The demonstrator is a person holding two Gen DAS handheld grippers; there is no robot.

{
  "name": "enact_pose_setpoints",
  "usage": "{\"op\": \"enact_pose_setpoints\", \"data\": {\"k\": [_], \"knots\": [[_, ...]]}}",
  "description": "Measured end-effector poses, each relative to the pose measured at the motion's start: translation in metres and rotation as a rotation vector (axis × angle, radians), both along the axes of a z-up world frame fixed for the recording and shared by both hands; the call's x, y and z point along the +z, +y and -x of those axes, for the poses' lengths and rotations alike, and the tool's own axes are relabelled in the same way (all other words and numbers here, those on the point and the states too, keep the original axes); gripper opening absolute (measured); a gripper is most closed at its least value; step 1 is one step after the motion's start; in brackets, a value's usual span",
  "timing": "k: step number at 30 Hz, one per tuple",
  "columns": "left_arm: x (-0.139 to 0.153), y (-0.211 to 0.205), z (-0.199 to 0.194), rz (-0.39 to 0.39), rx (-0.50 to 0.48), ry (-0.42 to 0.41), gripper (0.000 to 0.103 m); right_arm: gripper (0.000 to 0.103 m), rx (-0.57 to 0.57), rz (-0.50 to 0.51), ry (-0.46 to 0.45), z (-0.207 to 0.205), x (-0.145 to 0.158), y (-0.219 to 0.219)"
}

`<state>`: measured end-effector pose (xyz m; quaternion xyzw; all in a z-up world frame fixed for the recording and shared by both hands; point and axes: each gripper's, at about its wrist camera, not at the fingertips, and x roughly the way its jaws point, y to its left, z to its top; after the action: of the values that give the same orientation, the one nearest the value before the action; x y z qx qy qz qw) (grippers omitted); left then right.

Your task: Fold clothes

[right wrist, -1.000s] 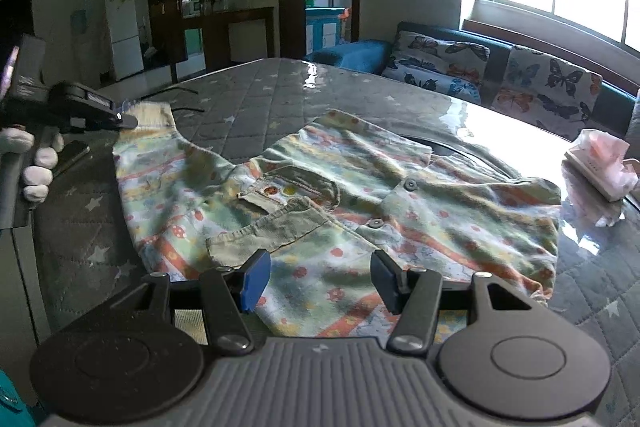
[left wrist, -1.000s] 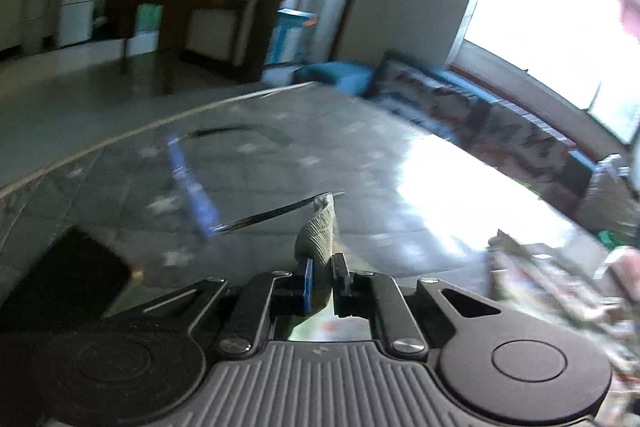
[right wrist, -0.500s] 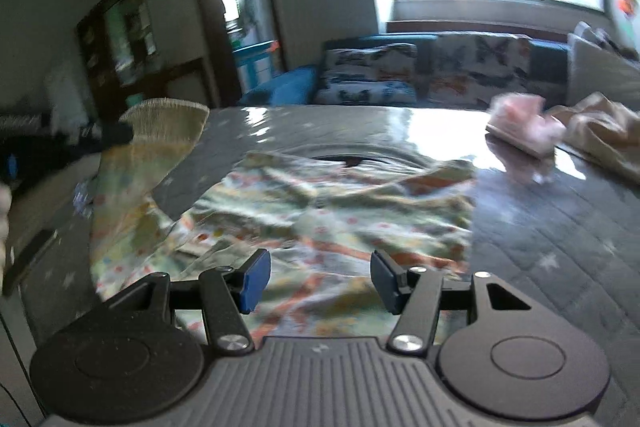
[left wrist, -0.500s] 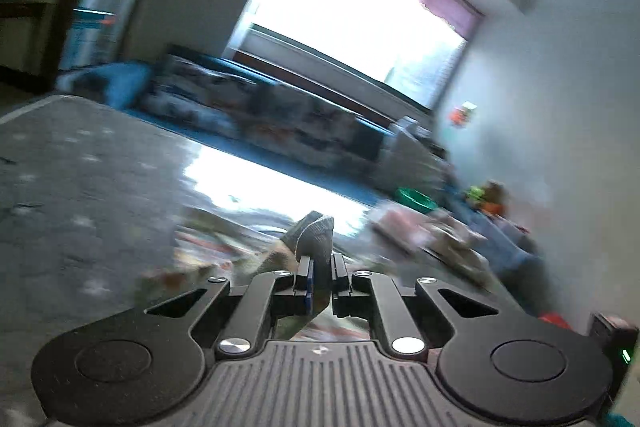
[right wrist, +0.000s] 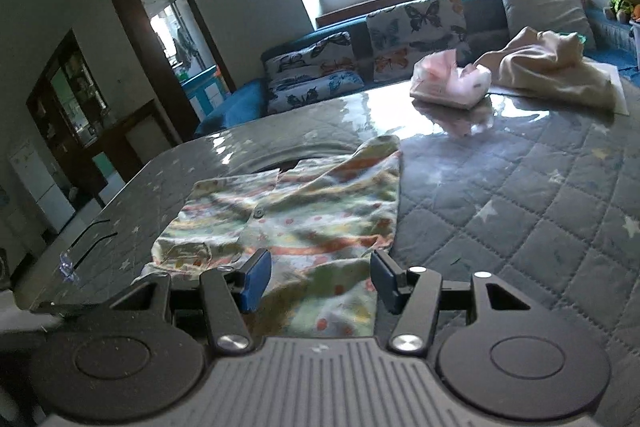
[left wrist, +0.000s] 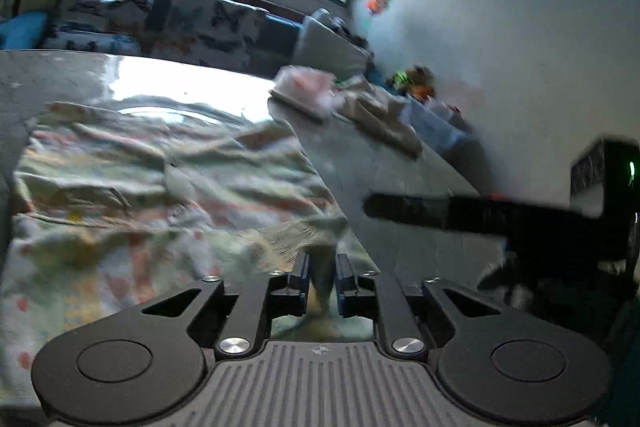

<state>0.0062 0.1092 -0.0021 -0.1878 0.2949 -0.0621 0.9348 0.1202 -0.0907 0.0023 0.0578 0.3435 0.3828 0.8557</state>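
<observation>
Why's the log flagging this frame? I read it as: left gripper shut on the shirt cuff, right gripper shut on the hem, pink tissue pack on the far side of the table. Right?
One thing is wrong: the right gripper is not shut on the hem. The right wrist view shows its jaws wide apart above the patterned shirt, holding nothing. The left gripper is shut on the shirt cuff, and the pink tissue pack sits on the far side of the table.

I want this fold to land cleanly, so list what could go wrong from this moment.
1. The left gripper pinches only the ribbed cuff of the floral patterned shirt; such a thin bite could slip out mid-carry.
2. The right gripper hangs open, pinning nothing, so the shirt may slide on the glossy quilted grey table cover.
3. The two grippers are close together and could collide.
</observation>
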Motion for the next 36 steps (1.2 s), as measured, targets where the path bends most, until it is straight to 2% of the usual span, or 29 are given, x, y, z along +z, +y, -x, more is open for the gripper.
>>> {"op": "enact_pose_setpoints", "data": {"k": [1,4,6,10,12,19,22,27,32,36], "knots": [[0.0,-0.001,0.003,-0.007,-0.013,0.001,0.019,0.056,0.012,0.005,0.001,0.001,-0.001,0.003],[0.002,-0.002,0.013,-0.035,-0.037,-0.004,0.036,0.056,0.046,0.027,0.001,0.005,-0.005,0.012],[0.007,0.006,0.022,-0.058,-0.032,-0.021,0.04,0.056,0.073,0.047,-0.013,0.009,-0.007,0.019],[0.011,0.038,0.039,-0.077,0.058,-0.029,0.037,0.058,0.133,0.09,-0.058,0.018,-0.01,0.034],[0.007,0.051,0.044,-0.085,0.099,-0.005,0.027,0.062,0.163,0.112,-0.081,0.023,-0.011,0.042],[-0.007,0.098,0.061,-0.115,0.238,0.078,0.022,0.071,0.266,0.186,-0.159,0.038,-0.016,0.069],[-0.012,0.105,0.065,-0.127,0.252,0.111,0.014,0.072,0.274,0.191,-0.16,0.037,-0.017,0.072],[-0.011,0.115,0.066,-0.171,0.279,0.143,0.013,0.072,0.287,0.2,-0.163,0.033,-0.018,0.078],[0.006,0.109,0.045,-0.184,0.228,0.081,0.014,0.072,0.301,0.208,-0.166,0.03,-0.019,0.083],[0.003,0.104,0.014,-0.198,0.177,0.086,0.014,0.072,0.31,0.204,-0.169,0.025,-0.02,0.091]]}}
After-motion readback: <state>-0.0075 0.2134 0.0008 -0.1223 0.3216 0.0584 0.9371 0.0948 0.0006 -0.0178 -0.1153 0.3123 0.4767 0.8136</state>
